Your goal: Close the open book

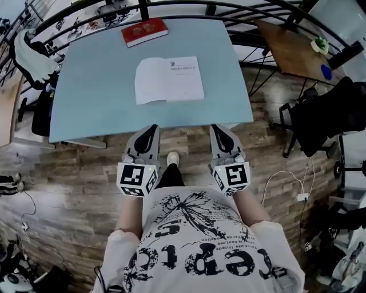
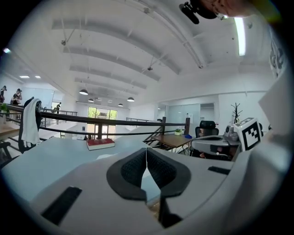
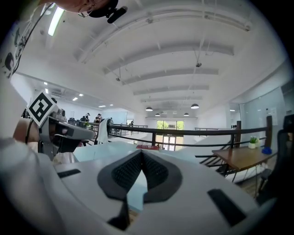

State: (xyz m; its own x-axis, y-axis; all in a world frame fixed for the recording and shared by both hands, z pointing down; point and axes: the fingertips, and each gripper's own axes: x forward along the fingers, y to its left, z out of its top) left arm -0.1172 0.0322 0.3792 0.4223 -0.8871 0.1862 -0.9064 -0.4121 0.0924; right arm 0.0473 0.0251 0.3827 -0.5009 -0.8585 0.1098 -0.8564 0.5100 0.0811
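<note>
The open book (image 1: 169, 80) lies flat with its white pages up, in the middle of the light blue table (image 1: 91, 97). Both grippers hover side by side over the wooden floor, just short of the table's near edge, and both point at the table. My left gripper (image 1: 151, 130) is shut with nothing in it; its black pads meet at the tips in the left gripper view (image 2: 146, 151). The right gripper (image 1: 218, 129) is shut and empty too, its pads touching in the right gripper view (image 3: 141, 154). Neither gripper touches the book.
A closed red book (image 1: 144, 31) lies at the table's far edge, also visible ahead of the left gripper (image 2: 100, 143). A black railing (image 1: 171, 8) runs behind the table. A wooden table (image 1: 291, 51) and a black chair (image 1: 326, 120) stand on the right.
</note>
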